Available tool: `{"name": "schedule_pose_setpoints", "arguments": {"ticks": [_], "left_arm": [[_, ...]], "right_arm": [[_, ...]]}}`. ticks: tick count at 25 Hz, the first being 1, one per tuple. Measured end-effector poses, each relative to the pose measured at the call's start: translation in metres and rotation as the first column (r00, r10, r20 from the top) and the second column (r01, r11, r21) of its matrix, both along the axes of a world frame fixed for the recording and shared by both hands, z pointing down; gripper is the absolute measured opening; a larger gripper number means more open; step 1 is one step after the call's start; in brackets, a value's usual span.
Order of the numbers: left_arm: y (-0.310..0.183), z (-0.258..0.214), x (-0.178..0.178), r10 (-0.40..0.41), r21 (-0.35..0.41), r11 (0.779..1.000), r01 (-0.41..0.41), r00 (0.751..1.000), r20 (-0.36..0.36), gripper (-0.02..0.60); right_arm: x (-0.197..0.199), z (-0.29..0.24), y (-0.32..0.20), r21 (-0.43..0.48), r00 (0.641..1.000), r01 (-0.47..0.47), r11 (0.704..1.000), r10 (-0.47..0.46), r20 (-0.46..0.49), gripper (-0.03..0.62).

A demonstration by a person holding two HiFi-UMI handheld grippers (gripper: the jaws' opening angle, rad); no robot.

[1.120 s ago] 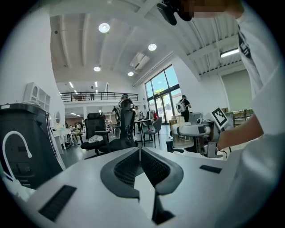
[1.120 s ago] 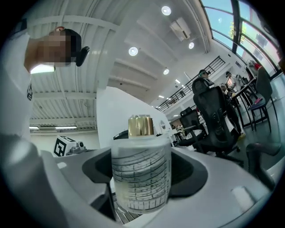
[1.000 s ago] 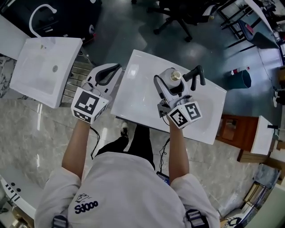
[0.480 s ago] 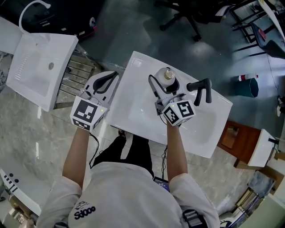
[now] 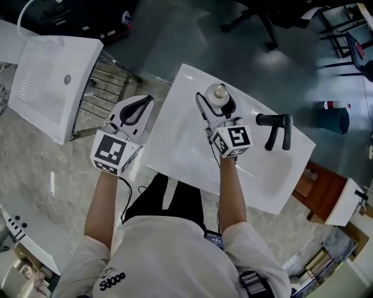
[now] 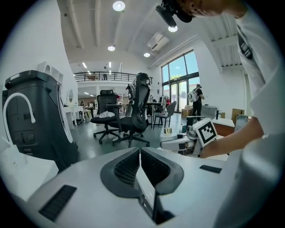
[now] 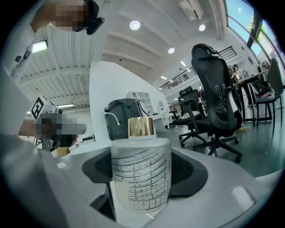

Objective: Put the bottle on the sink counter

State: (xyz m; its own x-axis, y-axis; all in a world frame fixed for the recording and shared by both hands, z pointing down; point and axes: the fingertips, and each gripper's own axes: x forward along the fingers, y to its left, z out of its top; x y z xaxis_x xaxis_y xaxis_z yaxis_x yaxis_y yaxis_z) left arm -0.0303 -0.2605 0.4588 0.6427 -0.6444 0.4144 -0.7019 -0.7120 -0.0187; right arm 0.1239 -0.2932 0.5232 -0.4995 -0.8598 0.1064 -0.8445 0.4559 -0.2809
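Note:
A frosted bottle (image 5: 218, 93) with a gold cap stands upright between the jaws of my right gripper (image 5: 215, 103), which is shut on it. It is over the far left part of the white sink counter (image 5: 185, 152), left of the black faucet (image 5: 274, 125). In the right gripper view the bottle (image 7: 140, 187) fills the gap between the dark pads of the right gripper (image 7: 142, 164). My left gripper (image 5: 144, 102) is shut and empty beside the counter's left edge. The left gripper view shows that gripper (image 6: 140, 153) with its jaws touching.
A second white basin (image 5: 49, 75) lies at the far left, with a metal grid rack (image 5: 108, 87) between it and the counter. Beyond are an office chair (image 5: 256, 17), a teal bin (image 5: 338, 119) and a wooden stand (image 5: 317, 186). Marble floor lies below.
My right gripper has carried the bottle away from the faucet, toward the counter's far left part. The left gripper has stayed by the counter's left edge.

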Motion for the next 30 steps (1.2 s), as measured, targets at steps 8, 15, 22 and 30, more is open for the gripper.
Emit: {"name": "schedule_pose_setpoints", "arguments": {"ticks": [8,15,22,30], "left_arm": [[0.000,0.019,-0.009,-0.006,-0.047,0.999,0.005,1.000,-0.011,0.015],[-0.001,0.027,-0.018,-0.021,-0.065,0.998,0.021,1.000,-0.003,0.015],[0.000,0.027,-0.020,-0.022,-0.066,0.998,0.022,1.000,0.003,0.015],[-0.002,0.025,-0.021,-0.016,-0.067,0.998,0.016,1.000,-0.003,0.015]], "right_arm": [[-0.009,0.038,-0.007,-0.046,0.997,0.010,0.999,-0.013,-0.077,0.347],[-0.009,0.049,-0.011,-0.064,0.990,-0.024,0.998,0.015,-0.140,0.347],[-0.011,0.054,-0.013,-0.059,0.977,-0.044,0.997,0.030,-0.212,0.347],[-0.015,0.060,-0.015,-0.069,0.960,-0.049,0.996,0.028,-0.279,0.348]]}}
